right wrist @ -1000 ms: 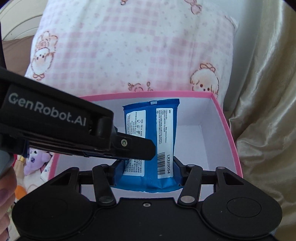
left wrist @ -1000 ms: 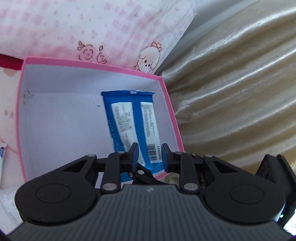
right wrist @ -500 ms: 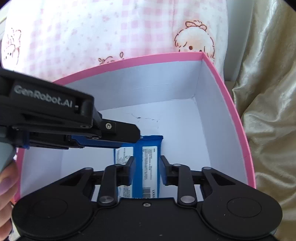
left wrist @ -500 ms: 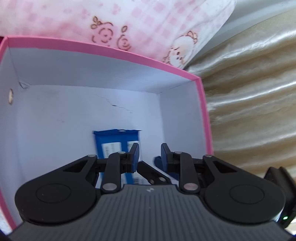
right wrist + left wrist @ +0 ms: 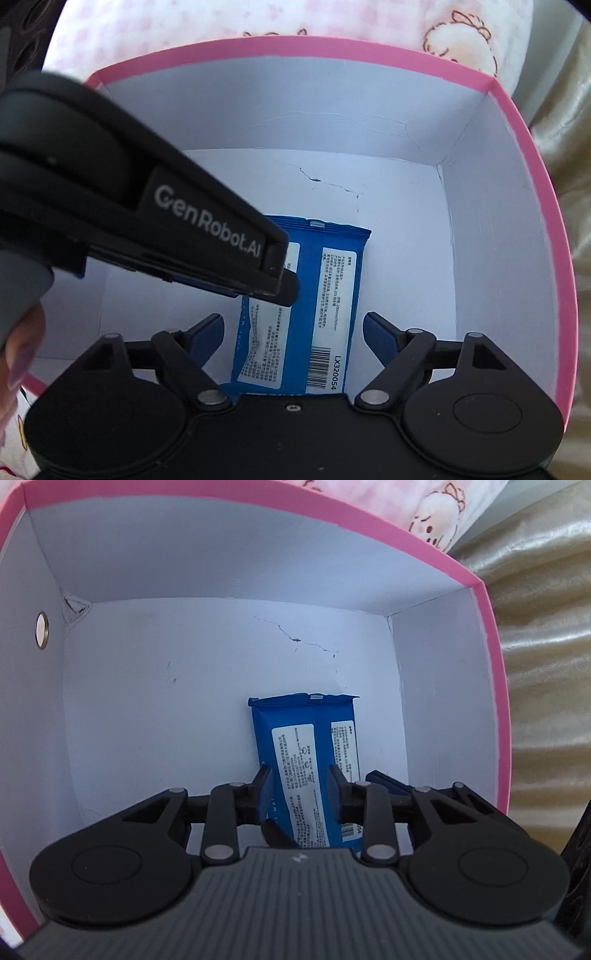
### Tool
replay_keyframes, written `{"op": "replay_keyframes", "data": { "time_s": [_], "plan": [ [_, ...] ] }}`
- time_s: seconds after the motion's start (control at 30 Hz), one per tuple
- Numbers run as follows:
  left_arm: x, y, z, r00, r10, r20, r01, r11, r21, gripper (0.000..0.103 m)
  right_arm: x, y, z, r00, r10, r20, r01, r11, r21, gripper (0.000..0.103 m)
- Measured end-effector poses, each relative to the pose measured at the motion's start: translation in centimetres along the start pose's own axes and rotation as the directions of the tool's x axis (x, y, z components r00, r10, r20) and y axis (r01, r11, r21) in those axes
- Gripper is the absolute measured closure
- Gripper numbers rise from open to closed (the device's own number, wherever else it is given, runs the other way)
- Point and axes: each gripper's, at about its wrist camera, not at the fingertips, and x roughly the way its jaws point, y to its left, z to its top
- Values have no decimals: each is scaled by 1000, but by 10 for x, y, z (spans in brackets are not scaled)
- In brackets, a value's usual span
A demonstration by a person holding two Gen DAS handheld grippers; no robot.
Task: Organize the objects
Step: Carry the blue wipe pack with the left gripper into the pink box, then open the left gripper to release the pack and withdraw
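Both tongs have sunk into the pink box (image 5: 480, 602); right tongs (image 5: 293, 334) just spread wide off the blue packet (image 5: 332, 280), left tongs (image 5: 300, 794) just eased apart, narrow

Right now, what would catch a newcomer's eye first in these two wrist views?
The blue packet stands out first, lying on the white floor of the pink-rimmed box, toward its right wall. Next, both grippers reach down into the box: the right gripper has just been opening and straddles the packet's near end without pressing it, while the left gripper sits narrow over it. A pink checked pillow lies behind.
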Motion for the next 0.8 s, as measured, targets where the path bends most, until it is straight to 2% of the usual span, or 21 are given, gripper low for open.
{"op": "replay_keyframes", "data": {
  "time_s": [0.07,0.13,0.2,0.23,0.33,0.4,0.53,0.6,0.67,0.73,0.8],
  "plan": [
    [0,5,0,1000,-7,3,8,999,-33,74,4,-1,0,999,35,-23,-34,999,10,16],
    [-1,12,2,999,-28,16,29,997,-65,74,11,2,0,998,20,-55,-21,1000,-4,14],
    [-3,14,3,999,-29,23,30,997,-65,74,14,3,0,998,-6,-67,6,1000,4,17],
    [-4,14,4,999,-29,26,30,997,-66,74,13,2,1,998,-14,-55,14,1000,10,37],
    [-6,13,3,999,-38,31,40,997,-59,74,3,6,2,999,-50,17,50,998,-37,50],
    [-5,10,2,998,-48,33,49,997,-52,74,2,3,3,992,-115,53,116,993,-31,50],
    [-4,3,-3,997,-62,34,63,997,-32,74,3,-11,6,988,-150,49,149,989,16,50],
    [-5,-1,-6,997,-63,34,63,998,-22,74,3,-11,5,975,-215,59,216,976,2,50],
    [-10,-3,-8,998,-56,37,56,998,-8,74,1,-9,2,957,-271,107,274,962,-15,48],
    [-15,-5,-11,998,-49,41,48,999,8,74,-8,-10,-2,950,-266,160,267,964,18,41],
    [-22,-7,-15,998,-37,43,36,999,24,74,-22,-11,-9,956,-229,183,217,973,80,31]
  ]
}}
